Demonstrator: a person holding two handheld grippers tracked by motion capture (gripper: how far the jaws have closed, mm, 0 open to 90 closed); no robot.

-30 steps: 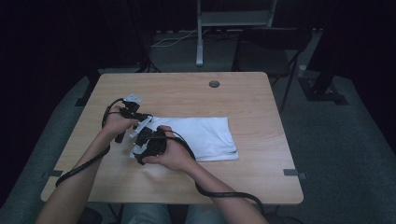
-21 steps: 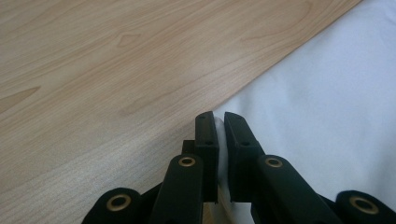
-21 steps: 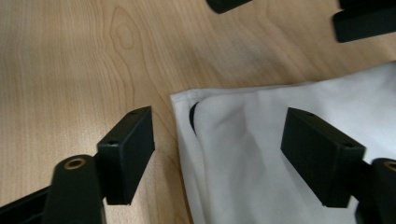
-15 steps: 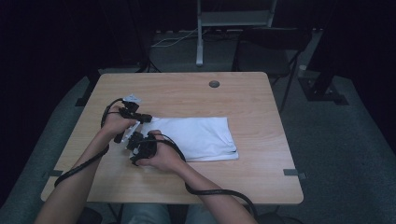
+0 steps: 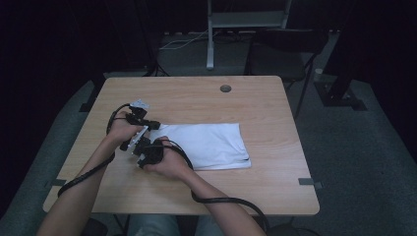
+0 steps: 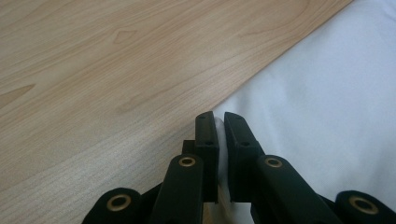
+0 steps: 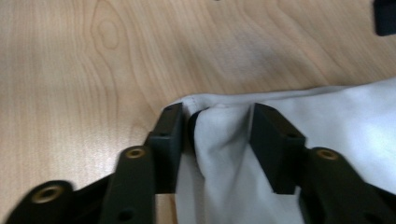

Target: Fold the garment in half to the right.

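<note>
The white cloth point(image 5: 206, 146) lies flat mid-desk point(image 5: 196, 96). Up close, the left tool point(image 6: 219, 122) is clamped on its edge, while the right tool point(image 7: 215, 122) has just been closing around a bunched corner, probably not pinching yet. From above, hands hide both.

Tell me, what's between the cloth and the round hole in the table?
Bare wood: the high view shows empty tabletop between the white cloth and the hole.

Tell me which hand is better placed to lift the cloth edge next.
Left, probably: the left gripper is shut on the white cloth. The right gripper, closing just now, only straddles a fold.
</note>
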